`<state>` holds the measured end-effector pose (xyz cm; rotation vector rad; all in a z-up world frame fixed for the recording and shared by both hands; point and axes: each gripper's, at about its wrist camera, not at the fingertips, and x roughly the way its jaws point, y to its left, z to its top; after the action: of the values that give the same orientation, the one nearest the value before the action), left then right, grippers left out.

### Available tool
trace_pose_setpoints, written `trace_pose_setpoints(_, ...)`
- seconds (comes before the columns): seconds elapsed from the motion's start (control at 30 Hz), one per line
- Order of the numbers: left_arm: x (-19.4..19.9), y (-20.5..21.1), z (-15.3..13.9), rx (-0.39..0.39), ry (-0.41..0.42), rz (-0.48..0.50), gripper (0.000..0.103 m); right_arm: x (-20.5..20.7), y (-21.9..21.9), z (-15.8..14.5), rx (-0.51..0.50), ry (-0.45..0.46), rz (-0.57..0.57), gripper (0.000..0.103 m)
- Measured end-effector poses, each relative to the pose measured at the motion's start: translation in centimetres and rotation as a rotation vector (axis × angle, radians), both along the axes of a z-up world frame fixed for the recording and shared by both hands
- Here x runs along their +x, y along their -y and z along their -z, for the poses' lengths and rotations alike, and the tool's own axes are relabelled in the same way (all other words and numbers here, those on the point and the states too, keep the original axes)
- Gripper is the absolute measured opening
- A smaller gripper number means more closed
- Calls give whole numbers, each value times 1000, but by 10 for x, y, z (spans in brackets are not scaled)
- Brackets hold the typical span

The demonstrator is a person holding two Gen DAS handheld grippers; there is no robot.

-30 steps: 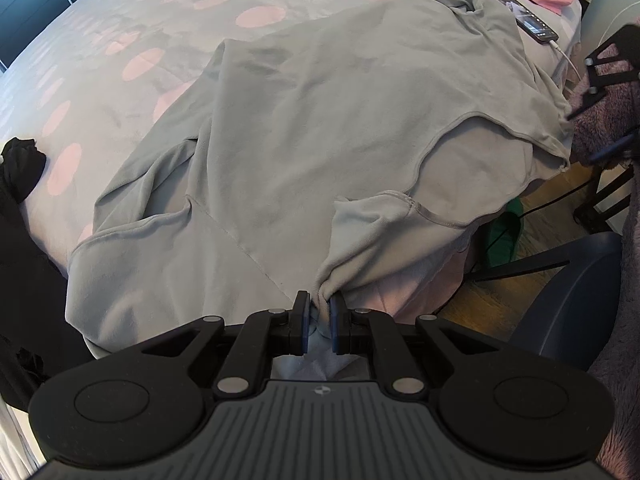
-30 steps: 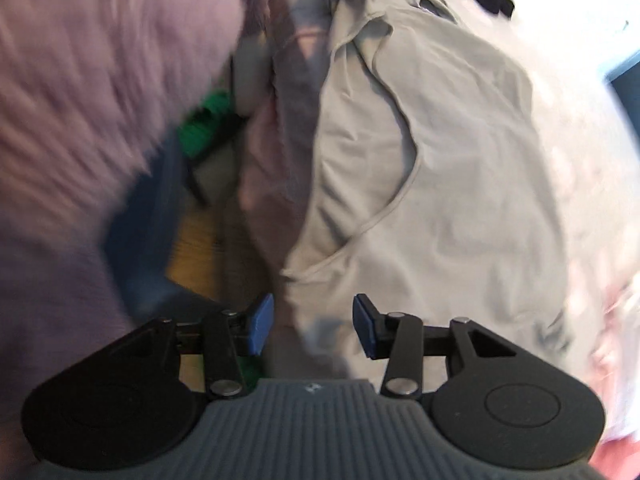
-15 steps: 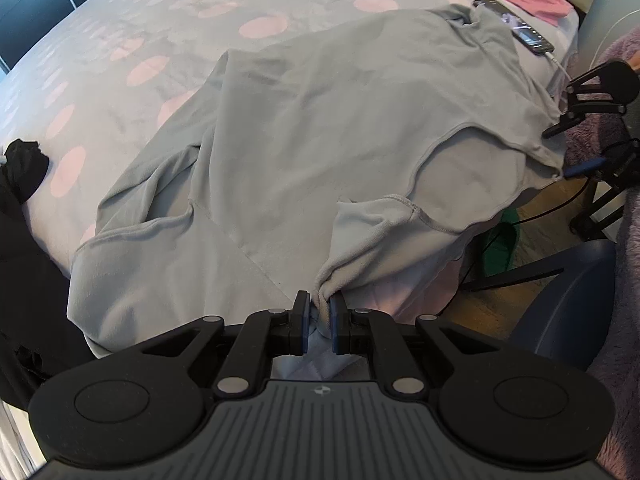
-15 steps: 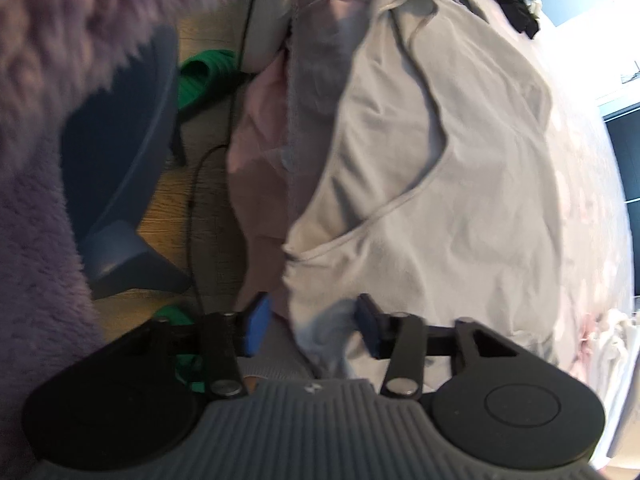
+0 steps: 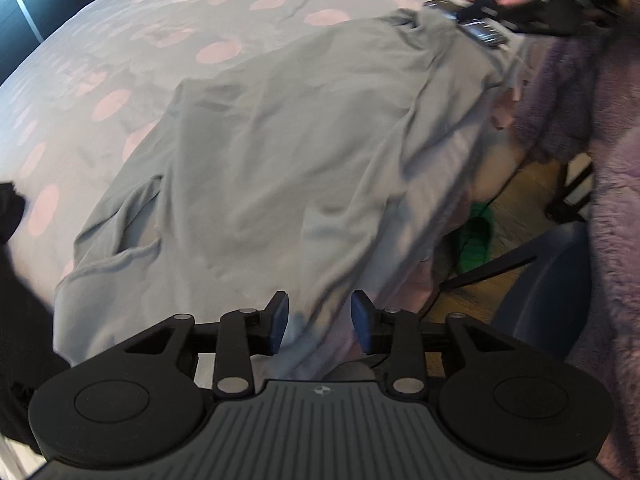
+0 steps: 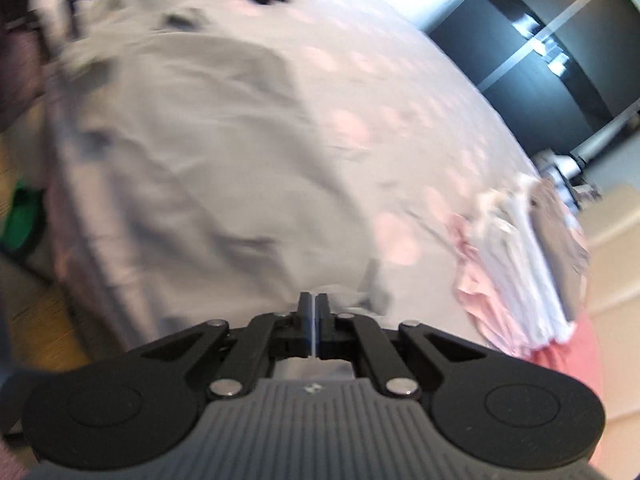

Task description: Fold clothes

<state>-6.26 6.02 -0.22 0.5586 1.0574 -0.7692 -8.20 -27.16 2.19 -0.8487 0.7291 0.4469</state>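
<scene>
Grey shirt spread on spotted bedspread; left gripper jaws just opened, apart over its near hem; right gripper jaws just closed, clamped on its edge.

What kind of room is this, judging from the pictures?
Most likely a bedroom: a bed with a pink-dotted cover, a grey garment spread on it, and folded clothes stacked nearby.

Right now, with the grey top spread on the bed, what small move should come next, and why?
Probably carry the right gripper, whose jaws have just closed and look shut on the grey top's edge, across the garment to lay that side over. The left gripper has just been opening, with cloth loose between its pads, so only the right seems to grip. Blur makes that grip uncertain.
</scene>
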Motion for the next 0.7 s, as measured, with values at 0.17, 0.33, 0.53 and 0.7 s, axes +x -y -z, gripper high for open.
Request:
trace_pose_setpoints(0.17, -1, 2, 1, -2, -12, 9, 32, 21, 10, -1, 59, -5, 52, 1)
trace_pose_setpoints(0.33, -11, 14, 7, 28, -35, 105, 32, 9, -5, 5, 99, -49, -59, 4)
trace_pose_setpoints(0.53, -23, 22, 17, 101, -24, 199, 42, 1, -7, 14, 122, -154, -117, 38)
trace_pose_setpoints(0.7, -41, 35, 36, 245, 61, 312, 42, 11, -8, 26, 141, -245, -80, 37)
